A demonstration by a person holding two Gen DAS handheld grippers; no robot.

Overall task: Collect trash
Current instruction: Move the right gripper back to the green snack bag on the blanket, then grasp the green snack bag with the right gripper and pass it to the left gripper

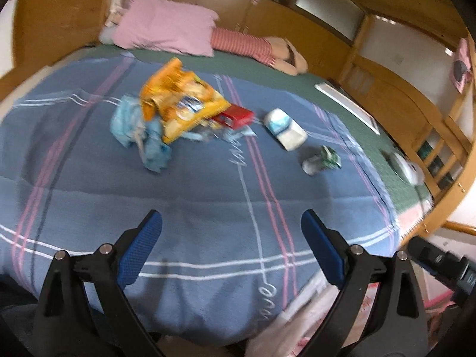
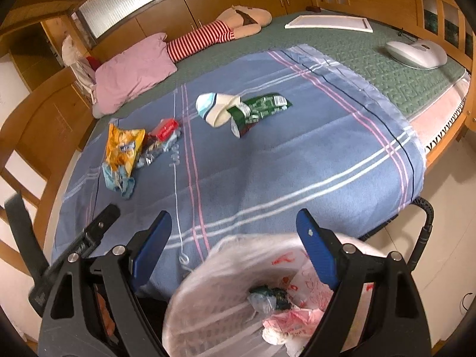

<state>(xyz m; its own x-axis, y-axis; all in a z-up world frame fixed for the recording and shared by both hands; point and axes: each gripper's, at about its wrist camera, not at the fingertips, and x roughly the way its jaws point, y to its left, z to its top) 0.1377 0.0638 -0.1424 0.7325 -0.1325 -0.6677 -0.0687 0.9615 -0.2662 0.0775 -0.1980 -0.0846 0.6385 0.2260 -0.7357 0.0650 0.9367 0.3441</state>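
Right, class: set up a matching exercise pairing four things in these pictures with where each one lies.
Things:
1. orange snack bag
2. green wrapper
3. pink pillow
4. white bin bag

Places:
A. at the head of the bed
B. below the right gripper
C. beside the red box
D. next to the white packet

Pairs: 1-C, 2-D, 3-A, 4-B

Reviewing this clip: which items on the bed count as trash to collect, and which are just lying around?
Task items: orange snack bag, red box, crumpled blue wrapper, white and blue packet, green wrapper, lined bin.

Just there: pink pillow, striped doll, white board, white device, blue blanket.
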